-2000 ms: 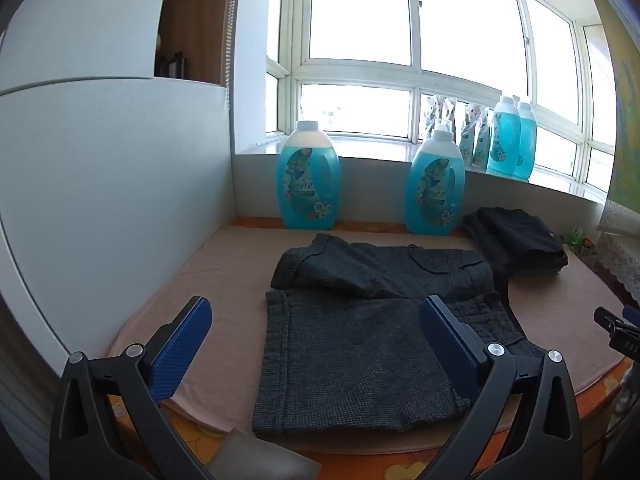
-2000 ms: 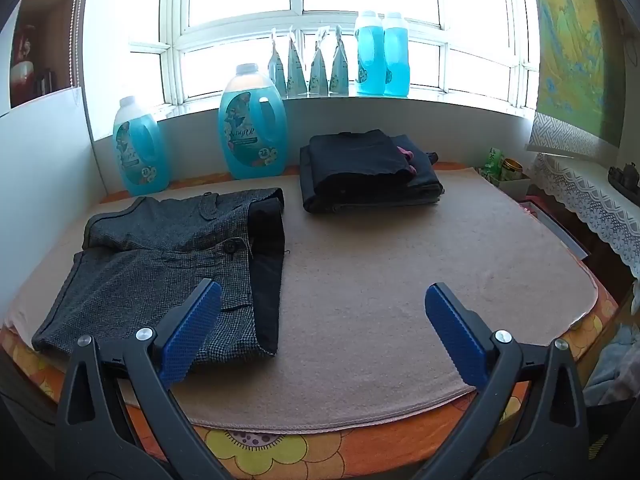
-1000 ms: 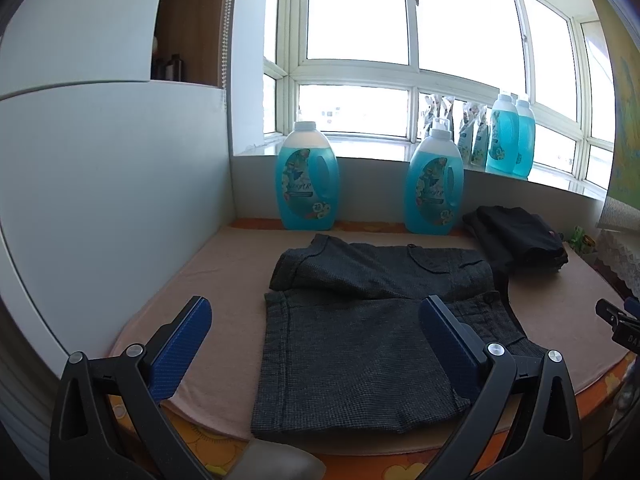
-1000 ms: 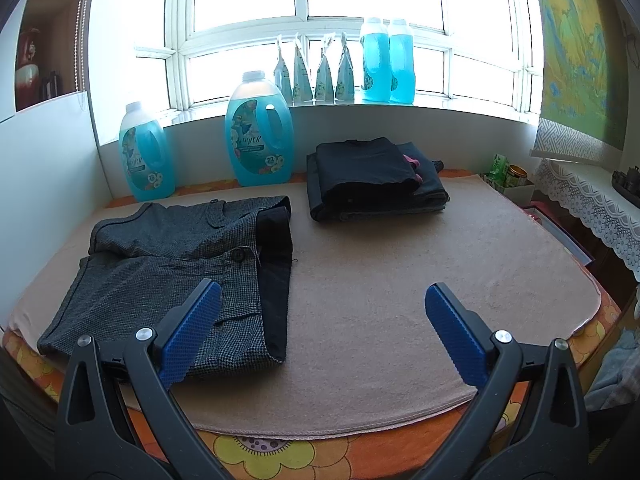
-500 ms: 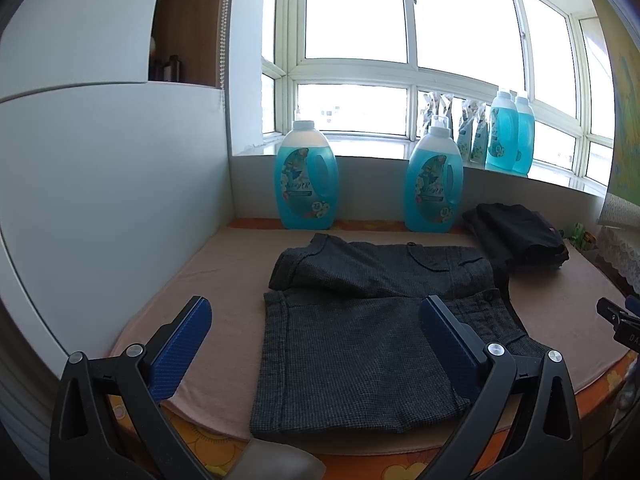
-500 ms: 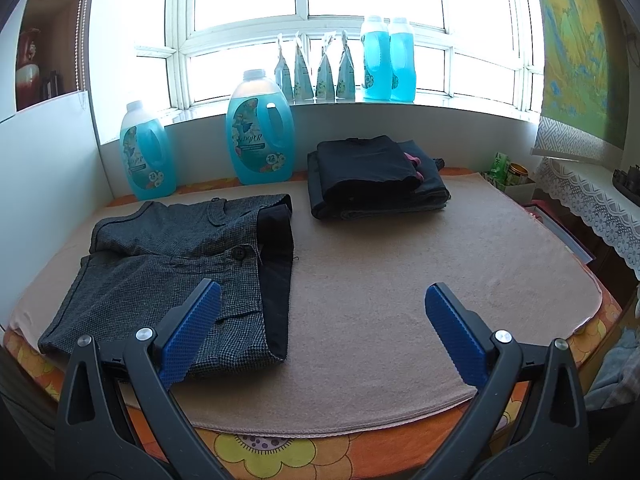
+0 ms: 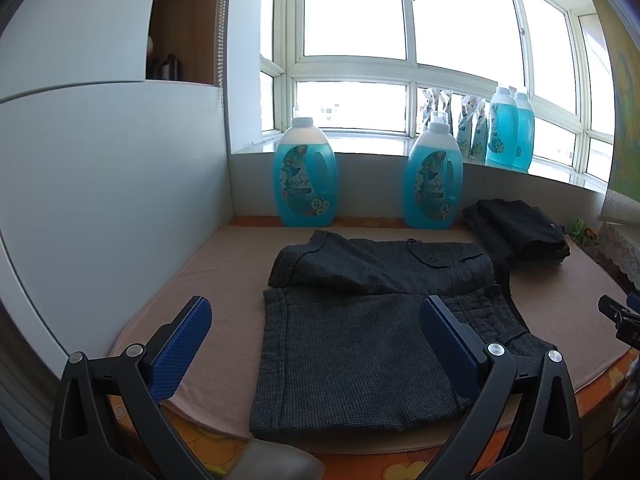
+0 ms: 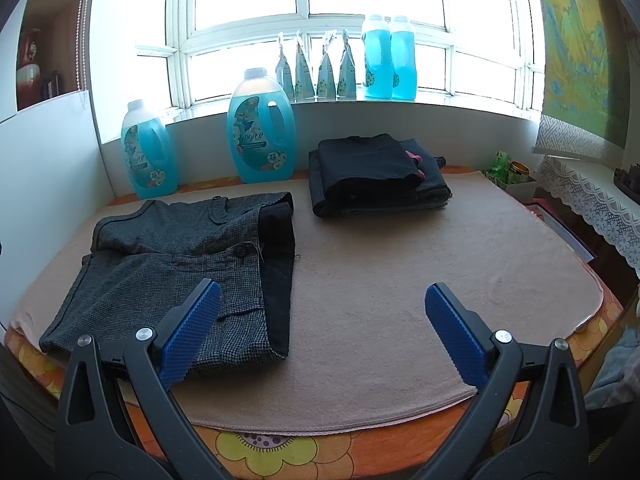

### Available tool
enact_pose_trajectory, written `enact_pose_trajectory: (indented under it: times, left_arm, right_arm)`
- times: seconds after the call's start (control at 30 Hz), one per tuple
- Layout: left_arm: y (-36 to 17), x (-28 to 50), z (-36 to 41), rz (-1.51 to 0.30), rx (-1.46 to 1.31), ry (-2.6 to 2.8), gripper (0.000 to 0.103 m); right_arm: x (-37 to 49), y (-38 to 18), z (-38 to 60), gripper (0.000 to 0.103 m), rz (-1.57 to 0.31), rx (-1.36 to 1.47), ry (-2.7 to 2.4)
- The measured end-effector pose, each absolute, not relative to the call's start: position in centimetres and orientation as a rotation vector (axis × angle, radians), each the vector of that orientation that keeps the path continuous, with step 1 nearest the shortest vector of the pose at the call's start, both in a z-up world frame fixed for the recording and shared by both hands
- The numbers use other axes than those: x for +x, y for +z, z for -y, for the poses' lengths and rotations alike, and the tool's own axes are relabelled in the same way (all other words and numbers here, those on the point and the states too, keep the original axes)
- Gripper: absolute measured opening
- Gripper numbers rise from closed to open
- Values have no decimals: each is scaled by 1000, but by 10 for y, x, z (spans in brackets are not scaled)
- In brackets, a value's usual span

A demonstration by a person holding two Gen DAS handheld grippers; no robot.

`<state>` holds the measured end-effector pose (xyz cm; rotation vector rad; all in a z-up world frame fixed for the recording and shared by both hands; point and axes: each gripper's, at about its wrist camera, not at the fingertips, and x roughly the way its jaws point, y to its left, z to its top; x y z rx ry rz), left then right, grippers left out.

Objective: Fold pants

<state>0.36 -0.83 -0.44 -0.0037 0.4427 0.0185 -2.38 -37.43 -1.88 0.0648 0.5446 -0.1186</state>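
**Grey shorts on desk, both claws waiting wide**

Item one, pants [image 7: 360, 332]: grey woven shorts, lying flat on the beige mat [image 8: 420, 280] at the left half of the desk; near leg spreading toward the front edge, far leg lying slightly rumpled behind it; dark waistband lining [image 8: 278, 268] turning outward along the right side, button showing; judged unfolded or barely begun, laid flat presumably so a leg can be carried over cleanly.

Item two, left claw [image 7: 316, 334]: hovering at the front edge, jaws standing wide and holding nothing; blue pads framing the near leg, likely lining up for a hem or side-seam grasp.

Item three, right claw [image 8: 320, 326]: likewise wide and empty; its left pad sitting over the waistband corner, the right pad over bare mat; probably positioning to take the waist end.

Item four, dark stack [image 8: 376, 176]: folded garments sitting at the back right, well apart from the shorts; seemingly the finished pile, showing where this piece may be going.

Item five, blue jugs [image 8: 260, 128]: standing along the back wall, clear of the working area; further bottles and pouches lining the sill [image 8: 440, 98].
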Motion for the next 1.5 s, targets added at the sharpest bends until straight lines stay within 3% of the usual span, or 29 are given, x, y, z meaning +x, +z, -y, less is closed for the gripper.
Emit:
enact_pose_trajectory:
  times: [1.5]
  left_arm:
    - [-23,17,2,-495,6,35,103]
  right_arm:
    - [-15,-35,371,103,-587,66,-115]
